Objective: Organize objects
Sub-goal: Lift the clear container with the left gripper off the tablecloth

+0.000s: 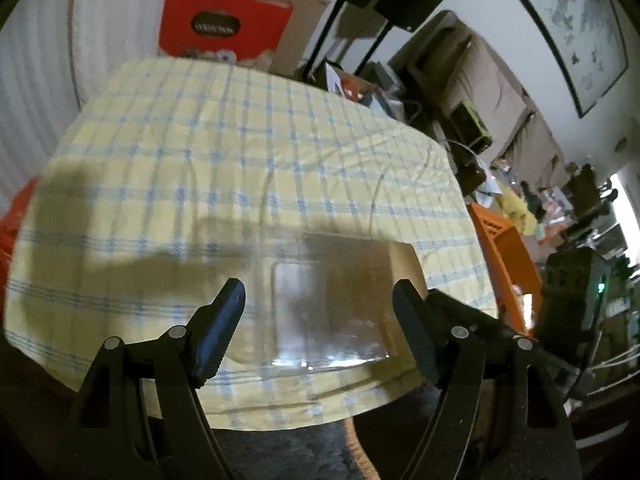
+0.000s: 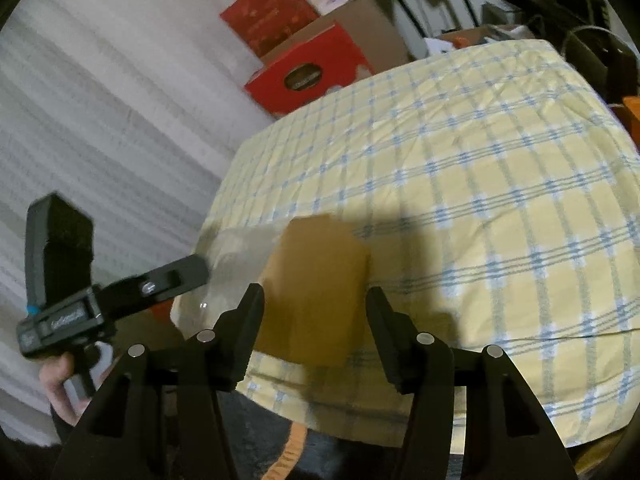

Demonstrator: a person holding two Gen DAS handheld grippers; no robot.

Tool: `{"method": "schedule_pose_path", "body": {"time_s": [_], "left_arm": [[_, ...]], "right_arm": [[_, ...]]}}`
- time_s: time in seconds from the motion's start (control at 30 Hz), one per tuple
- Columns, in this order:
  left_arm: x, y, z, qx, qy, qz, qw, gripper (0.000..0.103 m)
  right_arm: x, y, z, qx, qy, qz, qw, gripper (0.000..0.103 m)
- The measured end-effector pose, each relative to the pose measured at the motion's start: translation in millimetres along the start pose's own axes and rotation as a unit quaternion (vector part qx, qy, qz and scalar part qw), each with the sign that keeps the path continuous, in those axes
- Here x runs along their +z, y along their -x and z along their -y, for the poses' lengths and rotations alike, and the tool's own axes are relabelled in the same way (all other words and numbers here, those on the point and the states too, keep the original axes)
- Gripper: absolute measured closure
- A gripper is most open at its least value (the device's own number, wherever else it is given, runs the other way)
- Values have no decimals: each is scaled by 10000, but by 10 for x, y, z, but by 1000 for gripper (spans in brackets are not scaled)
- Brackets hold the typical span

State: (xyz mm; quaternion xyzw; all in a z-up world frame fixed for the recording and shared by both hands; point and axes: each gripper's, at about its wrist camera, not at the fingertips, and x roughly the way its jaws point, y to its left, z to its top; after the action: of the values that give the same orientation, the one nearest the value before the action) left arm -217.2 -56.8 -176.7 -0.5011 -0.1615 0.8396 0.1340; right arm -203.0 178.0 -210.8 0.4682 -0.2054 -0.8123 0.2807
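Holding my left tongs wide apart, I grip nothing between their two black fingers; they hang just above the near edge of the table, and seen between them lies a clear plastic box, blurred, resting on the checked cloth; a brown cardboard box sits touching or just beside the clear one on its right side, though the blur does not let me tell which; my right tongs are likewise spread, with nothing between their fingers; in the right wrist view the same cardboard box stands directly ahead of them near the table's front edge, with the clear box at its left; my left tongs appear there at the left of the frame, held in my left hand, their tip close to the clear box; whether it touches I cannot tell; the yellow cloth with blue checks covers the table and hangs over its edge; beyond it stand a red carton against brown cartons, a white ribbed curtain, and, at the right in the left wrist view, an orange crate and a framed picture.
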Motion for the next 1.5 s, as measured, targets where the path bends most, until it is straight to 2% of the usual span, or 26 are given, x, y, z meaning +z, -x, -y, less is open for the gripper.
{"method": "schedule_pose_path", "body": {"time_s": [0.07,0.1,0.2,0.3,0.4,0.5,0.63,0.73,0.97,1.33,1.5], "left_arm": [[43,25,-49,114,37,82,9999,29],[66,13,-91,127,106,83,9998,29],[85,-121,-179,-36,280,-159,9995,29],[-17,-219,-99,-234,93,-330,9991,29],[-77,-261,-51,-97,-47,-310,9995,30],[-75,-273,-85,-206,22,-311,9993,30],[-89,-221,33,70,-289,-213,9993,32],[-102,-195,85,178,-322,-188,9991,34],[-152,-53,320,305,-635,28,9975,35],[-52,206,717,134,-875,394,9953,35],[-26,262,960,53,-1034,483,9934,35]], "right_arm": [[15,19,45,-24,-149,100,9998,46],[15,3,12,-180,-59,95,9998,46],[-8,-62,-157,-387,296,90,9988,44],[-43,-206,-317,-254,447,-40,9987,44],[-67,-317,-402,-53,512,-139,9986,44],[-58,-377,-448,-8,585,-224,9980,43],[-62,-405,-469,-63,718,-274,9970,41],[-68,-375,-466,-138,745,-250,9968,43],[-166,-233,-582,-556,1146,-169,9917,43],[-37,213,-604,-616,1153,347,9908,43],[-20,465,-608,-802,1127,620,9884,43]]}}
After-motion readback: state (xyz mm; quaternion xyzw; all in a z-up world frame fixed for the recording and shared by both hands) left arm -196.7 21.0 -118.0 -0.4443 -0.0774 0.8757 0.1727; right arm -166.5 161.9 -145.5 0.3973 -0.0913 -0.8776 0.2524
